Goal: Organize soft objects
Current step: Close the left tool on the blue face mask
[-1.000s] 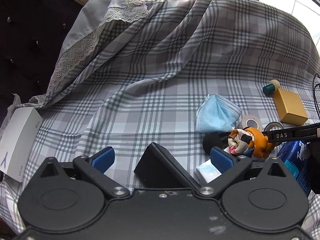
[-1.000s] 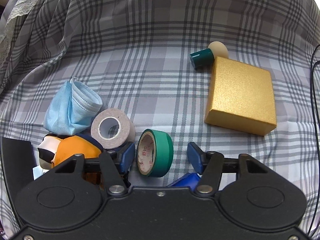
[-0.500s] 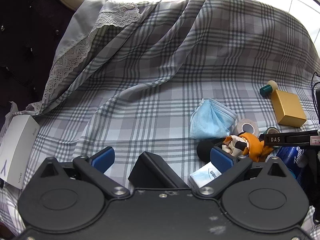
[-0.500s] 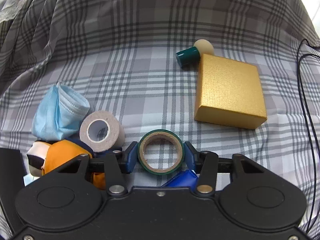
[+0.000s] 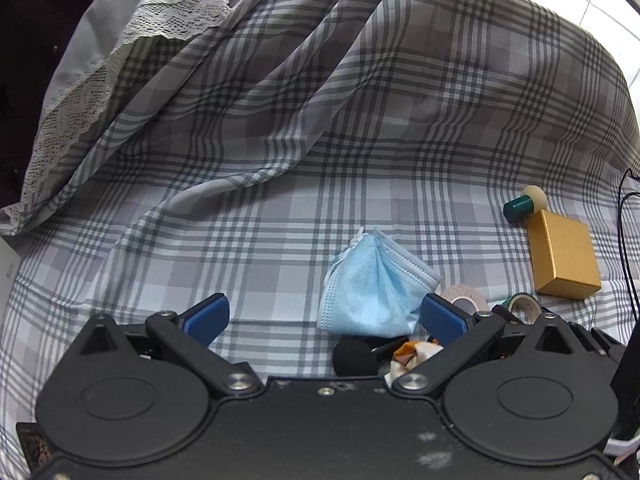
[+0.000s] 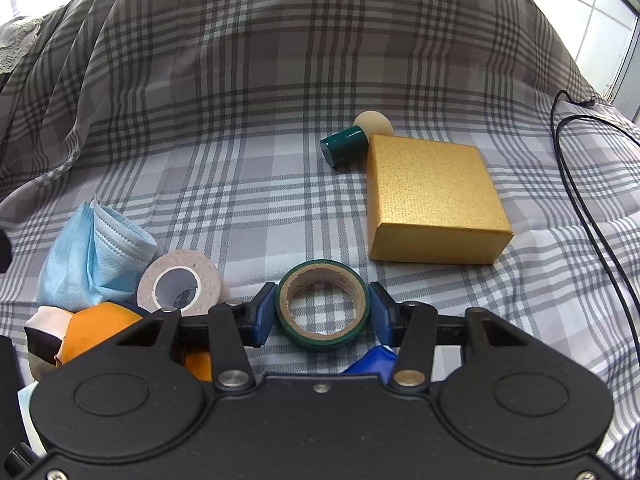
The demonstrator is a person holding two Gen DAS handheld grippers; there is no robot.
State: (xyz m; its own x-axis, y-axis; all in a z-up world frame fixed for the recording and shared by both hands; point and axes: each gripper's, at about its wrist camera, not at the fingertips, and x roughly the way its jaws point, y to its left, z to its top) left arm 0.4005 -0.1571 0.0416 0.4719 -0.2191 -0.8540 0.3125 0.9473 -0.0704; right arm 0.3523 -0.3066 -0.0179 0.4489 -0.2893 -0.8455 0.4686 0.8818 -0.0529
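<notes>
My right gripper (image 6: pixel 323 308) is shut on a green tape roll (image 6: pixel 304 334), both blue pads pressing its sides, the ring's hole facing the camera. Left of it lie a beige tape roll (image 6: pixel 180 284), a crumpled blue face mask (image 6: pixel 92 252) and an orange-haired doll (image 6: pixel 96 328). My left gripper (image 5: pixel 324 314) stands open over the plaid cloth (image 5: pixel 280 200), nothing between its fingers. The mask (image 5: pixel 372 292) lies just ahead, near its right finger. The doll (image 5: pixel 412 350) and a black foam ball (image 5: pixel 354 356) sit partly hidden under that finger.
A gold box (image 6: pixel 432 208) lies at the right, with a dark green cylinder and cream ball (image 6: pixel 344 146) touching its far corner. A black cable (image 6: pixel 580 184) runs along the right side. A blue packet (image 6: pixel 372 364) peeks out below my right gripper. Folded cloth with lace trim (image 5: pixel 80 112) rises far left.
My right gripper closed on the green tape roll, which turned from standing on edge to facing the camera. My left gripper slid toward the mask; the black and white boxes left its view.
</notes>
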